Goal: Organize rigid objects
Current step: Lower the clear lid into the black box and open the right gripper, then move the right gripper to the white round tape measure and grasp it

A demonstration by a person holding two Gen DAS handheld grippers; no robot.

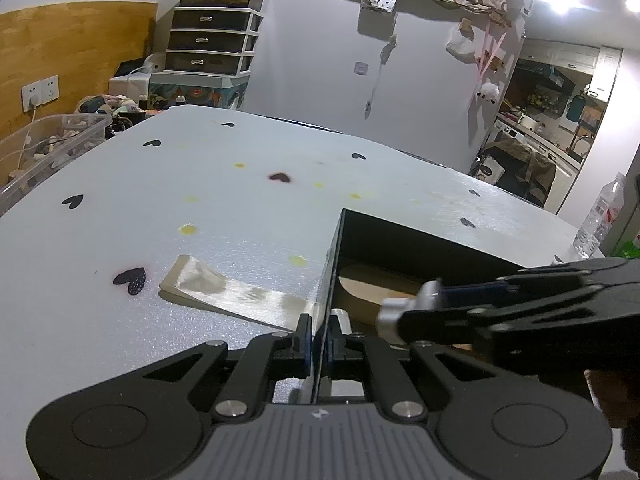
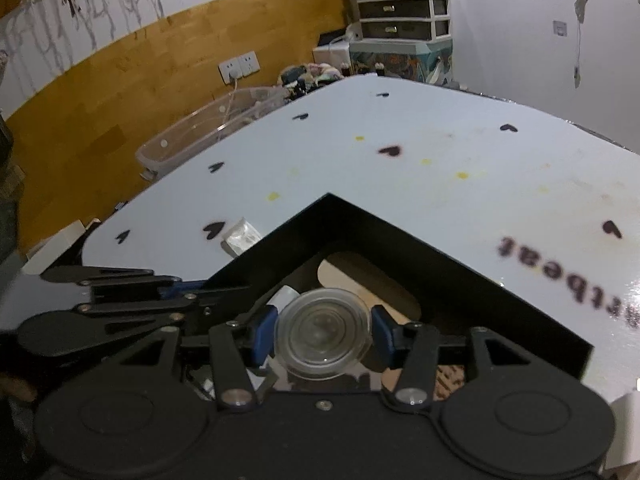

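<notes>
Black box [image 2: 400, 240] wall is clenched in your left gripper [image 1: 319, 344], steadying it. Your right gripper [image 2: 324, 332] straddles a clear round lid [image 2: 321, 334] inside the box; whether the pads press it cannot be told. Judged step: depositing. Next, free the lid and withdraw. At 3 o'clock, tabletop [image 2: 440, 168] lettering reads partly "rtbeat".

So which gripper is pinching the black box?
The left gripper, shut on the wall of the black box. The right gripper straddles a clear round dish.
</notes>
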